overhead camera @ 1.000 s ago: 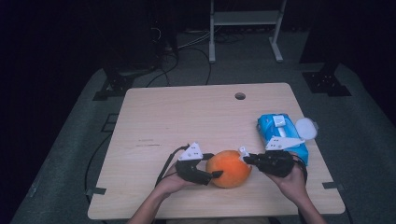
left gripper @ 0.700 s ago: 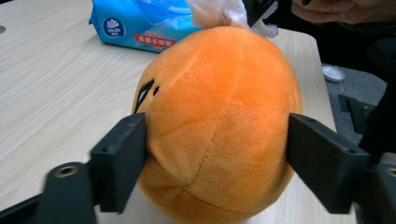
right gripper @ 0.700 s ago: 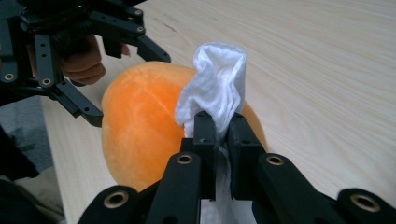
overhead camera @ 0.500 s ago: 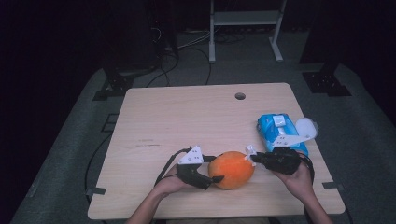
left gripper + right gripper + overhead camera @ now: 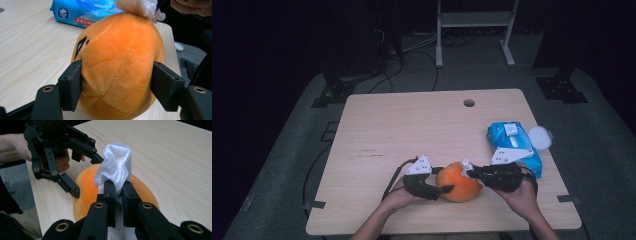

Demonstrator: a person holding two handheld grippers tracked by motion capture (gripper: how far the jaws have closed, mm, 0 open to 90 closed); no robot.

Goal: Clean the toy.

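My left claw [image 5: 116, 87], just closing, clamps the round orange plush toy [image 5: 120, 67] while my right claw [image 5: 117, 187] pinches a white crumpled wipe [image 5: 113, 166]; hard wiping could squirt the toy free.

A blue wipes pack [image 5: 512, 145] lies on the table [image 5: 412, 125].

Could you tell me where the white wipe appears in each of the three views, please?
High view: the white wipe is a small pale patch on top of the orange plush toy, at the right gripper tip.
Left gripper view: top edge, right of centre, on the toy's crown.
Right gripper view: centre, rising from the shut jaws.
Shared landmark: the orange plush toy.
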